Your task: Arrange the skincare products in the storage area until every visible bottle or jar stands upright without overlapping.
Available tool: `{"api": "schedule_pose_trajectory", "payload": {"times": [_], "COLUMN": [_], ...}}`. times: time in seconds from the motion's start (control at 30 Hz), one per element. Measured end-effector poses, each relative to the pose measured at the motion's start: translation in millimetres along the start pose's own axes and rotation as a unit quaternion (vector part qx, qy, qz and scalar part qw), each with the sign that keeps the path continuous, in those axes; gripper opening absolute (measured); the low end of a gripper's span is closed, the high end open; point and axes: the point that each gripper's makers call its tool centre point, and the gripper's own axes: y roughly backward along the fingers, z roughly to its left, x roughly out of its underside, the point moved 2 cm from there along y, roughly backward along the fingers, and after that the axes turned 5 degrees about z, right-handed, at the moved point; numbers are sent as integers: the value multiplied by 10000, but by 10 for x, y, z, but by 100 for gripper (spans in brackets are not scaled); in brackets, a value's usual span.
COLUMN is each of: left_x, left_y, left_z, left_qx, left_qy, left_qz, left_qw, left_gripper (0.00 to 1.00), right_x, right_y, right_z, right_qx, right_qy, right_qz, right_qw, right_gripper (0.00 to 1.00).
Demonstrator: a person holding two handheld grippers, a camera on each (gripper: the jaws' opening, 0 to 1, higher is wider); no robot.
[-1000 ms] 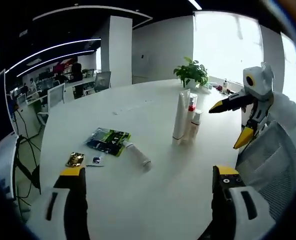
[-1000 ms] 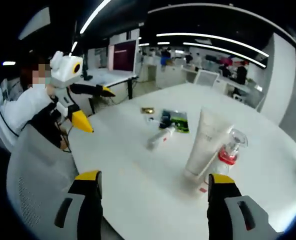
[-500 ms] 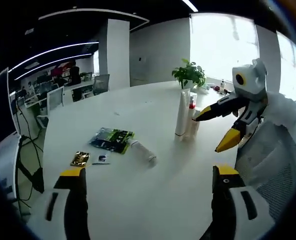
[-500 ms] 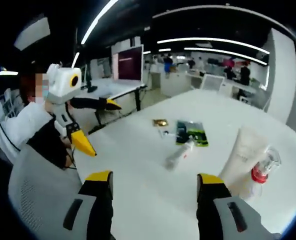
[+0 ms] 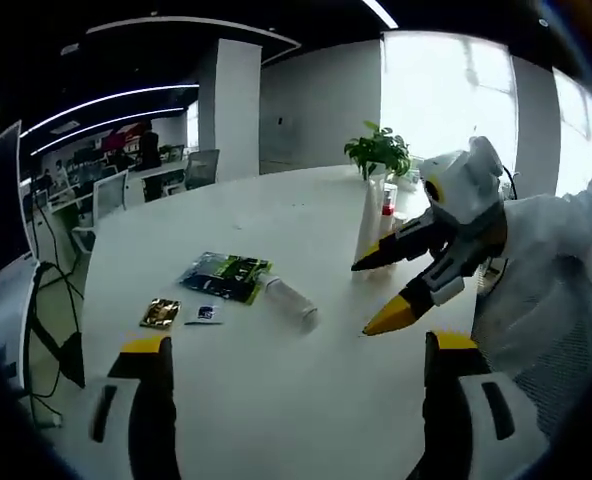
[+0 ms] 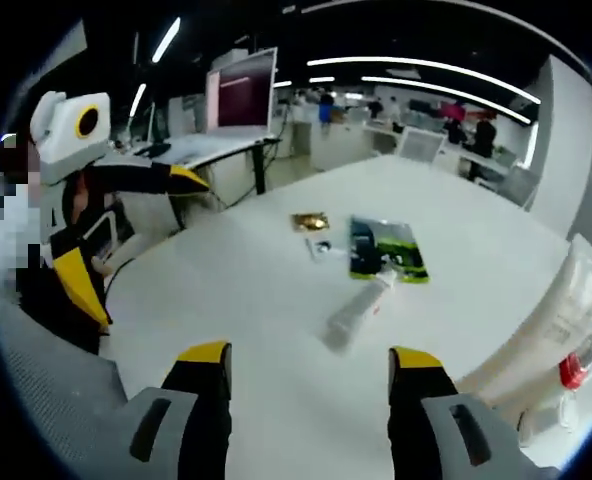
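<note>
A white bottle lies on its side on the white table, next to a green packet. A tall white tube and a red-collared clear bottle stand upright together. My left gripper is open over the near table edge, nothing between its jaws; it appears as a white-headed tool in the right gripper view. My right gripper is open, a short way from the lying bottle, and reaches in from the right in the left gripper view.
A gold sachet and a small dark sachet lie beside the packet. A potted plant stands at the far table edge. A grey mesh chair and a person's white sleeve are at the right.
My right gripper has come down and forward toward the lying bottle, still open. Its view shifted, so the tube sits at the right edge. The left gripper has barely moved.
</note>
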Motion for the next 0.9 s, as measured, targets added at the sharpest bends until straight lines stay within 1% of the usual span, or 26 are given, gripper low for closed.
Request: {"api": "schedule_pose_trajectory", "payload": {"times": [0.07,0.2,0.27,0.4,0.43,0.47,0.53,0.6,0.7,0.8,0.9], "left_x": [9,46,52,69,72,78,81,84,88,86,96], "left_y": [-15,-49,-57,-43,-38,-30,-19,-9,-8,-8,-5], "left_z": [26,24,25,46,55,74,71,90,105,121,136], "left_qx": [16,88,110,124,115,103,97,80,67,51,32], "left_qy": [44,52,76,223,236,242,254,293,345,372,409], "left_qz": [-22,14,-1,-39,-44,-58,-66,-102,-140,-161,-178], "left_qw": [10000,9999,9999,9997,9996,9996,9996,9995,9993,9992,9990], "left_gripper": [100,100,100,100,100,100,100,100,100,100,100], "right_x": [-10,-6,-14,-72,-89,-83,-85,-77,-84,-82,-74], "right_y": [-79,-262,-354,-477,-506,-525,-575,-651,-701,-771,-829], "right_z": [-21,-64,-116,-211,-256,-277,-293,-300,-321,-329,-323], "right_qx": [50,141,278,505,628,692,718,752,854,862,953], "right_qy": [-24,-151,-227,-450,-440,-440,-446,-480,-439,-514,-411], "right_qz": [31,180,223,101,37,64,89,185,190,205,207], "right_qw": [10000,9996,9991,9977,9971,9966,9964,9958,9952,9947,9944], "right_gripper": [59,63,61,57,56,54,54,54,52,50,46]}}
